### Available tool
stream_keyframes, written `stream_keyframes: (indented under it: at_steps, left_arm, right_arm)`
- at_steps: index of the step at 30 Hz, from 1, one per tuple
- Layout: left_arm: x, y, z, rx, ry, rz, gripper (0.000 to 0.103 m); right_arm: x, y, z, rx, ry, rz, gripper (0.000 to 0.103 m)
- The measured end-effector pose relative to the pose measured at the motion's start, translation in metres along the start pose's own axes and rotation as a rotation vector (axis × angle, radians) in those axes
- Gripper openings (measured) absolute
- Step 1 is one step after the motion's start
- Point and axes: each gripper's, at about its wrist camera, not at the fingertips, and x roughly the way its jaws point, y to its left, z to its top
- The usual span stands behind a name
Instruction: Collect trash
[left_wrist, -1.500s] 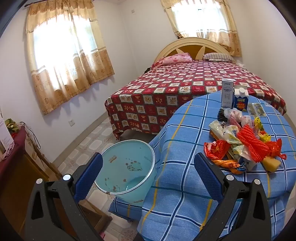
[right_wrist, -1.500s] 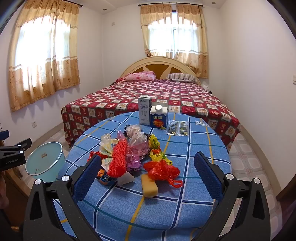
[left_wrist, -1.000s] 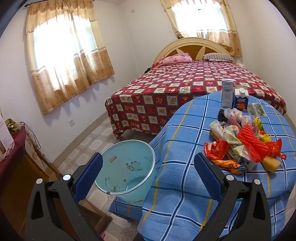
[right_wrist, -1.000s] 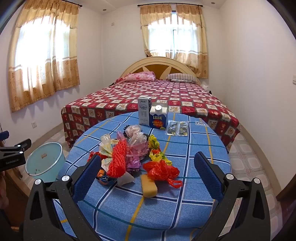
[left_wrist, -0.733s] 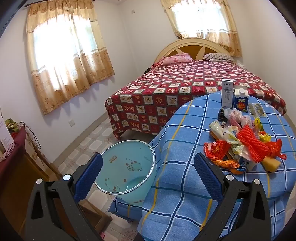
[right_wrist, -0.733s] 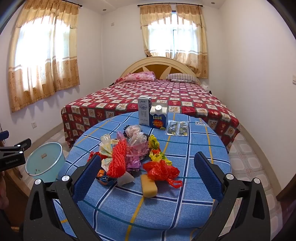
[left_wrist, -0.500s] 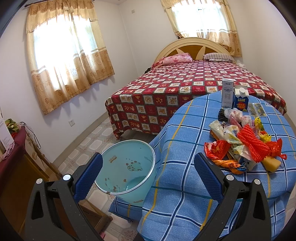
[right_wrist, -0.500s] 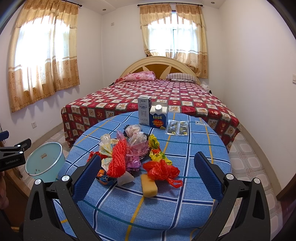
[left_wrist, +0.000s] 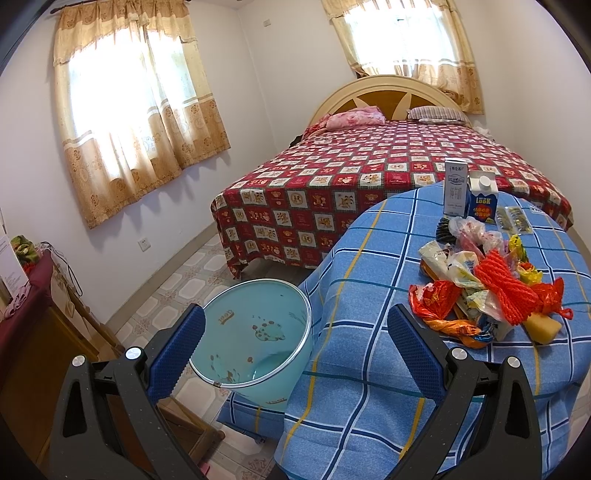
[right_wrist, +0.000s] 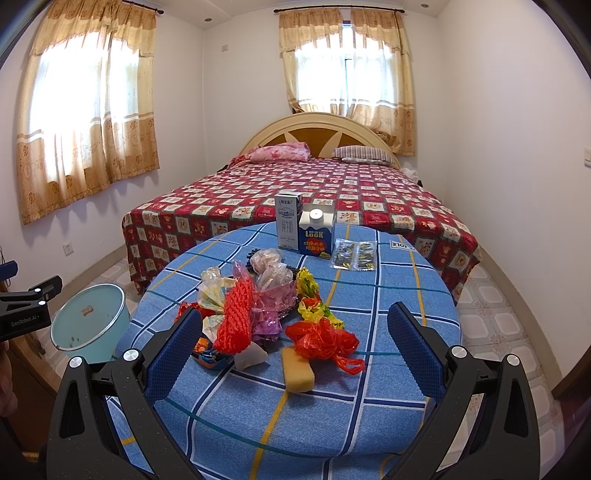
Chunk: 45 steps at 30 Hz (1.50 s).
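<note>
Jaws on both the left gripper (left_wrist: 295, 345) and right gripper (right_wrist: 295, 341) stay wide apart, gripping nothing. Nothing's budged lately: trash pile (right_wrist: 266, 310) on the table (right_wrist: 388, 295), bin (left_wrist: 255, 336) beside it.

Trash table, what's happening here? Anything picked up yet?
Nothing is picked up yet. The left gripper and right gripper are both open and empty, held short of the table. The pile of wrappers and bags and the yellow sponge lie on the blue checked tablecloth. The light blue bin stands on the floor by the table's left edge.
</note>
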Motion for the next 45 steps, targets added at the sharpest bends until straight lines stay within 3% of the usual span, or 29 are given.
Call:
stream_keyframes:
  at_steps: [45]
  left_arm:
    - [0.015, -0.009, -0.010, 0.035, 0.045, 0.014, 0.097]
  right_arm:
    - [0.014, -0.014, -0.009, 0.025, 0.032, -0.016, 0.098]
